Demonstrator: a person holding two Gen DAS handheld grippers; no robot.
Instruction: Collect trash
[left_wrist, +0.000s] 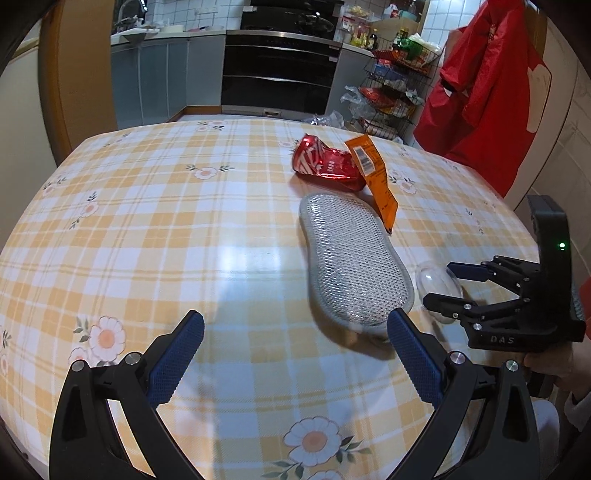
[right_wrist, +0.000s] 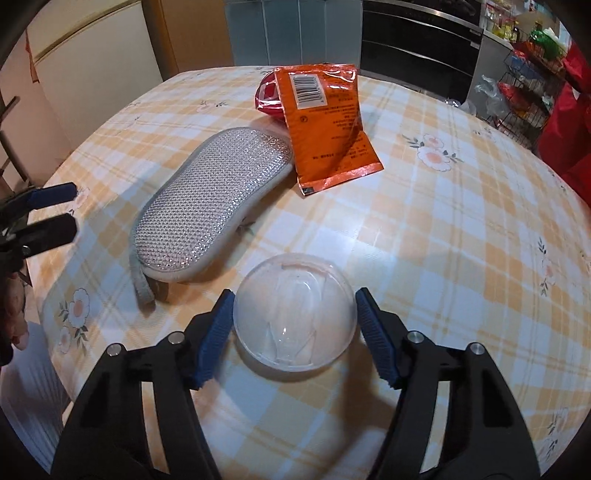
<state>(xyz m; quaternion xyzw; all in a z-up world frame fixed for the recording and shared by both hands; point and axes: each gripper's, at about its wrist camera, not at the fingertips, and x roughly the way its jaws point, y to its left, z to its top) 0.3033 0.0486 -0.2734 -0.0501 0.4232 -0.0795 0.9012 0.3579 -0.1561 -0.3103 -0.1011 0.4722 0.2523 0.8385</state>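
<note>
Right hand-held gripper (right_wrist: 293, 325): spread around clear dome lid (right_wrist: 295, 312); left hand-held gripper (left_wrist: 295, 354) spread, empty. Left view alone shows crushed red can (left_wrist: 325, 164) whole, 1 o'clock.

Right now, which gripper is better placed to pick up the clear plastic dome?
The right gripper. Its open jaws already sit either side of the clear plastic dome, while the left gripper points at the silver scrubbing pad.

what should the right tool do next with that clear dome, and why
Probably close the right tool on the clear plastic dome: its open fingers already flank the dome on both sides, seemingly without squeezing it. The left tool is open over bare tablecloth.
</note>
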